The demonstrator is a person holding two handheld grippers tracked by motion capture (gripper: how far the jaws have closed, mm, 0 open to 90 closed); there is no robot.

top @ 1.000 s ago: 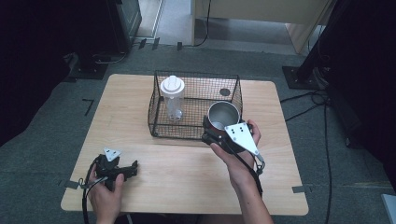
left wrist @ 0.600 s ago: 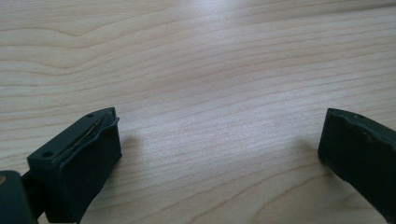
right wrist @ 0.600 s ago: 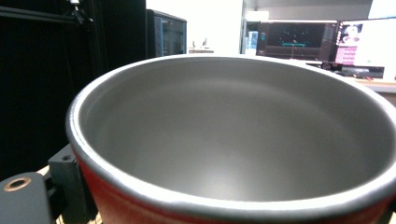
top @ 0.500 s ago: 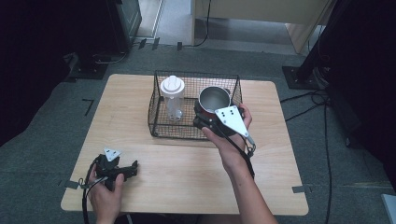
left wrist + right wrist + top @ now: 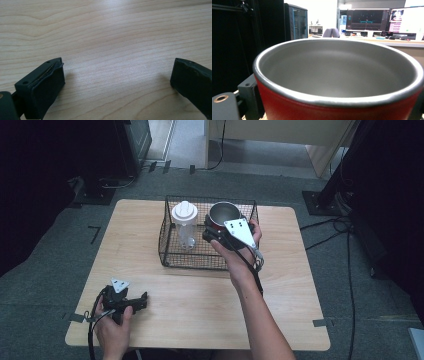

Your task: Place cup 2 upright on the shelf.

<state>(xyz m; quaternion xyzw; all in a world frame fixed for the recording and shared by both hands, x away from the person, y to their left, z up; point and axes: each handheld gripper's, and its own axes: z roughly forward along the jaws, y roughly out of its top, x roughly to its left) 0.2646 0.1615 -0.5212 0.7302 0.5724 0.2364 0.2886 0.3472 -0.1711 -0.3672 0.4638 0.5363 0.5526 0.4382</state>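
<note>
High view: at frame centre I hold the red cup (image 5: 222,213) in the right gripper (image 5: 216,234) above the wire basket (image 5: 172,251), beside the white bottle (image 5: 184,221). Left gripper (image 5: 131,301), lower left, rests on the surface (image 5: 200,295).

Left gripper view: jaws stand wide, nothing between.

Right gripper view: jaws clamp the cup; lowered off-centre, it could knock the bottle or catch the basket rim.

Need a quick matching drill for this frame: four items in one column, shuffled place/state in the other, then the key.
Column 1
1. red cup
2. white-lidded bottle
3. left gripper
4. wire basket

Column 2
A. jaws open, low over bare wood at the table's near left
B. stands upright in the left half of the basket
C. black mesh, sits on the table toward its far edge
D. clamped in the right gripper, above the basket's right half

Pairs: 1-D, 2-B, 3-A, 4-C
</note>
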